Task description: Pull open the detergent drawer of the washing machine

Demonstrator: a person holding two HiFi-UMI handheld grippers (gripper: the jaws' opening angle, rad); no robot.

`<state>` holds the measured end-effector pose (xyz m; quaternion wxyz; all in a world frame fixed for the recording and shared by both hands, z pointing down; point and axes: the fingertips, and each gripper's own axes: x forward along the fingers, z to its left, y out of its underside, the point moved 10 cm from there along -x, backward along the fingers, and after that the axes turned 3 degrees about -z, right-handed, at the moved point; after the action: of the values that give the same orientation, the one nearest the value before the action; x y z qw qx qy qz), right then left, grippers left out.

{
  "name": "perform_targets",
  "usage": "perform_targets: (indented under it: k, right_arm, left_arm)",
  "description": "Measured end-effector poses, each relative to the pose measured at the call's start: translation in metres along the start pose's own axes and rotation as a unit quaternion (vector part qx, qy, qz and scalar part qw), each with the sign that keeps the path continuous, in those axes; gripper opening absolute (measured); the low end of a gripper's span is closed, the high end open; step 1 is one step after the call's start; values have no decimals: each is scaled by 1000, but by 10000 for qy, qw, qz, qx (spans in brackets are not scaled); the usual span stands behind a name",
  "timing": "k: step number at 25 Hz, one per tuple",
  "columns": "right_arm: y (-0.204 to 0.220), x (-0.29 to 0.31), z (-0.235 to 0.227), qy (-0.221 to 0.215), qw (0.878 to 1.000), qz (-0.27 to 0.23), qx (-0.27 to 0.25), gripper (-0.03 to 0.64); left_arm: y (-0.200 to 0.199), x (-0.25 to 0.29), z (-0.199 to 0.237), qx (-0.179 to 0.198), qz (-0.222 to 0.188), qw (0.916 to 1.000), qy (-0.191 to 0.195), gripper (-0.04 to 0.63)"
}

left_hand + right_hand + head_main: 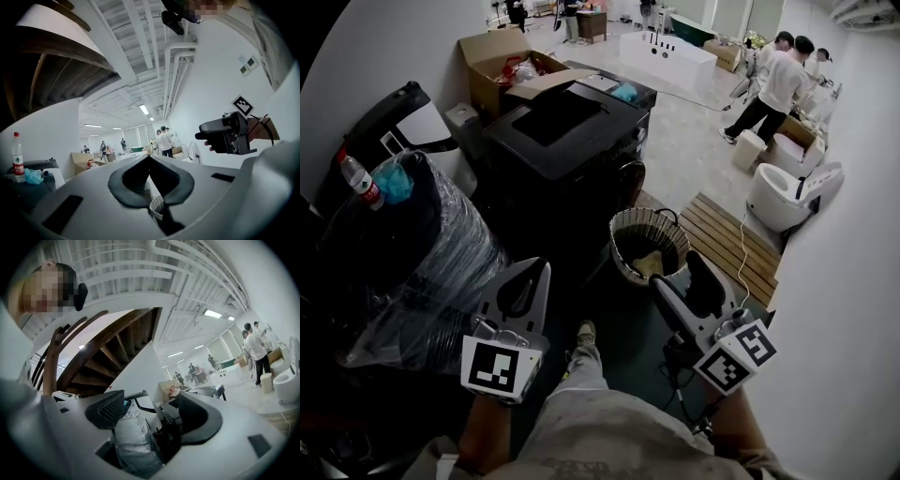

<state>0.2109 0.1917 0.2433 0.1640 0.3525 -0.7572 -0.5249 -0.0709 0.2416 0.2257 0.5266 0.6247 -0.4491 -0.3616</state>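
Two claws in play, both well short of the target. The black box-shaped washing machine [567,141] stands far of centre, with an open brown cardboard box [497,61] behind it and a round woven wicker basket [649,246] at its near-right corner. No sight of the detergent drawer itself, as the machine's near faces are in deep shadow. Judged to sit high on the front panel, just under the top edge. A round shape low on the near-right face may be the door, which would make that face the front.

State of left claw [536,274]: jaws pressed together at the tips, nothing in them. It points far, toward the machine's near-left corner. A dark bundle wrapped in clear plastic film [412,253] lies just to its left.

State of right claw [682,279]: jaws spread wide and empty. Only the wrapped bundle and the room show through the gap in its own view. It hangs near-right of the basket, which lies between it and the machine.

Key relation: the machine lies far and left of the right claw, and almost straight far of the left claw. Left looks the nearer but is closed. Right is ready-spread, though it would have to clear the basket. The drawer front presumably runs level, so the pull would come toward the near side.
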Motion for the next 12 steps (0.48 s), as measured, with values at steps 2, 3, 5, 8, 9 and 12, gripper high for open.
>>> perform_targets:
  k: [2,3,5,8,9,12]
  right_arm:
    - [6,26,-12,58,9995,78,315,351]
    - [9,39,-19,83,9988,120,477,351]
    - [17,67,-31,123,9966,221,783,351]
    - [30,106,-48,139,9922,368,1185,350]
    - [34,119,-53,141,9905,415,1300,350]
    - [50,161,-68,163,9846,558,1647,350]
  left_arm:
    - [5,18,18,-36,43,10000,29,15]
    - [8,28,29,-47,68,10000,40,15]
    - [15,47,50,-103,127,9998,78,15]
    - [27,76,77,-205,141,9995,208,15]
    - [30,86,86,-221,139,9994,245,15]
    - [43,116,115,-215,208,9991,311,15]
